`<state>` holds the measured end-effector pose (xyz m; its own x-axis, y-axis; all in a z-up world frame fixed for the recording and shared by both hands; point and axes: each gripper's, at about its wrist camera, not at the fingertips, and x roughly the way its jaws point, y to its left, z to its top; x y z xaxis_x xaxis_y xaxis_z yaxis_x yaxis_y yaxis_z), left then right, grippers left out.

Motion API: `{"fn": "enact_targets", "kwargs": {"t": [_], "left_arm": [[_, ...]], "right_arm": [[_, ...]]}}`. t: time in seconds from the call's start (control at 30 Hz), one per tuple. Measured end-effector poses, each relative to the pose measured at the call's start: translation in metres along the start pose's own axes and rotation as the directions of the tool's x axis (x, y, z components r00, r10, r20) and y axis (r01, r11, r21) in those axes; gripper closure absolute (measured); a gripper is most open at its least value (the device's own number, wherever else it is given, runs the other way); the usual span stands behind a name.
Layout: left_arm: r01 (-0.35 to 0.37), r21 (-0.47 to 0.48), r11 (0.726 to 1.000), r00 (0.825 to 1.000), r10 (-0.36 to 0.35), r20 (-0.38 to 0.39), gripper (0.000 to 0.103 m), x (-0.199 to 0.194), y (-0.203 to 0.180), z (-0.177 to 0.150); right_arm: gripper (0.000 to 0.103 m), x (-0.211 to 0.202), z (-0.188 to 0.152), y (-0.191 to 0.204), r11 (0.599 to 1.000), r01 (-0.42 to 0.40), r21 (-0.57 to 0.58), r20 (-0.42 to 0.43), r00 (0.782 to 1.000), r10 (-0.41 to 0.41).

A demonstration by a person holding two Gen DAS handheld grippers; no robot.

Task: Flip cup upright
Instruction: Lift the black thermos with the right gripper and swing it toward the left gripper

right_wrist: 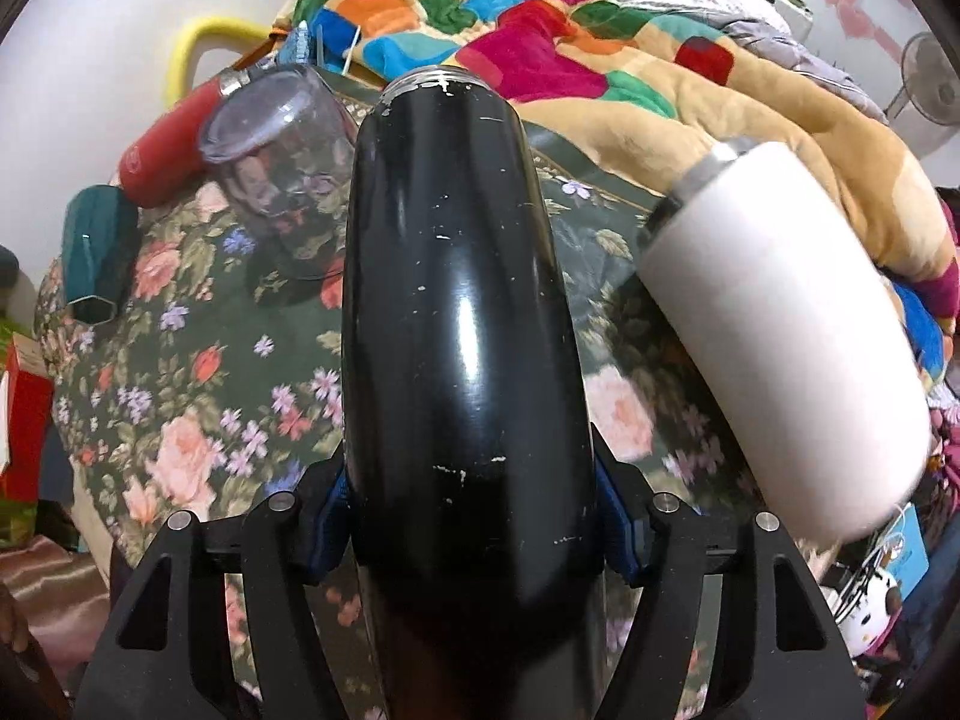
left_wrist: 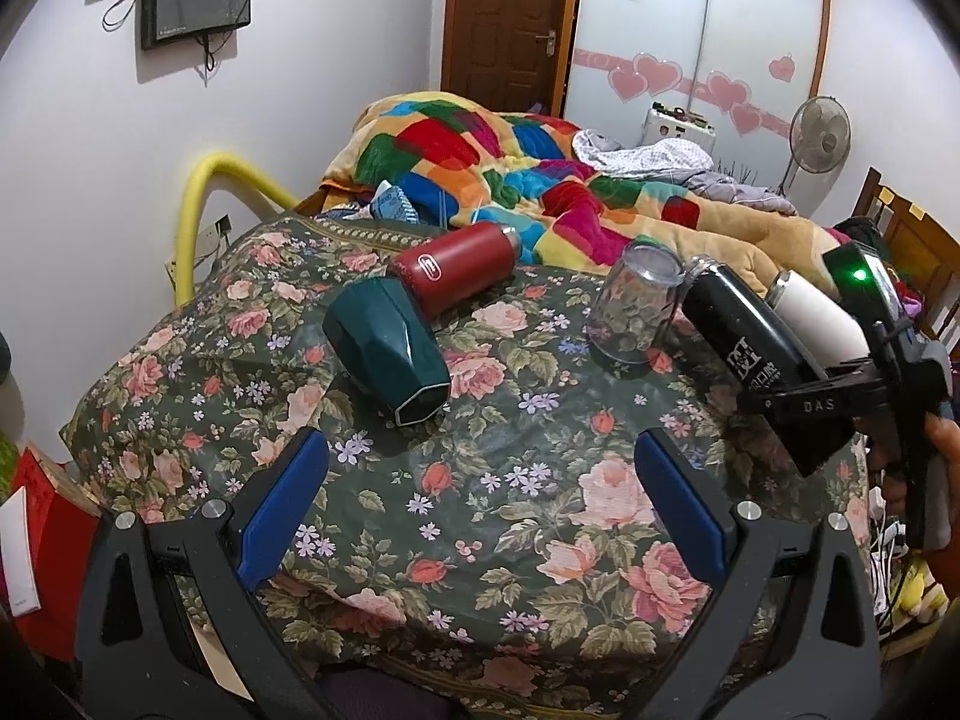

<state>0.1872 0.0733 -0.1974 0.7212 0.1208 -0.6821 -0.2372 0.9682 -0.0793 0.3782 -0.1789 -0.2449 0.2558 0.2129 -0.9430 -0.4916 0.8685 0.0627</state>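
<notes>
Our right gripper (right_wrist: 468, 534) jaws clench the black flask (right_wrist: 456, 330), white cup (right_wrist: 780, 330) just right of them. Left gripper (left_wrist: 480, 510) jaws released over the floral table (left_wrist: 480, 540).

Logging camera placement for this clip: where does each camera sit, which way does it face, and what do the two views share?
Left wrist: on the left gripper, jaws open and empty, looking across the floral cloth toward the bed; the right gripper and a hand show at the right edge.
Right wrist: on the right gripper, looking along the black cup it clamps.
Shared: black cup, white cup, clear cup, green cup, red bottle.
</notes>
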Motion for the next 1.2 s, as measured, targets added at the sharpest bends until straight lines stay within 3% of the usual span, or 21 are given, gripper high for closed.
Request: {"fn": "enact_targets", "kwargs": {"t": [0.47,0.63,0.83,1.2], "left_arm": [[0.013,0.029,0.999,0.996,-0.016,0.085,0.0,-0.053,-0.009,0.0],[0.011,0.03,0.999,0.995,-0.014,0.097,0.0,-0.065,-0.007,-0.003],[0.006,0.031,1.0,0.995,-0.01,0.102,0.0,-0.073,-0.003,-0.007],[0.001,0.018,1.0,0.998,-0.002,0.064,0.0,-0.063,0.005,-0.014]], "right_arm": [[0.04,-0.102,-0.021,0.031,0.999,-0.002,-0.054,0.211,0.977,0.014],[0.04,-0.116,-0.031,0.055,0.992,-0.012,-0.123,0.251,0.967,0.043],[0.04,-0.103,-0.044,0.078,0.983,-0.05,-0.175,0.226,0.97,0.09],[0.04,-0.02,-0.053,0.105,0.974,-0.065,-0.217,0.055,0.995,0.078]]}}
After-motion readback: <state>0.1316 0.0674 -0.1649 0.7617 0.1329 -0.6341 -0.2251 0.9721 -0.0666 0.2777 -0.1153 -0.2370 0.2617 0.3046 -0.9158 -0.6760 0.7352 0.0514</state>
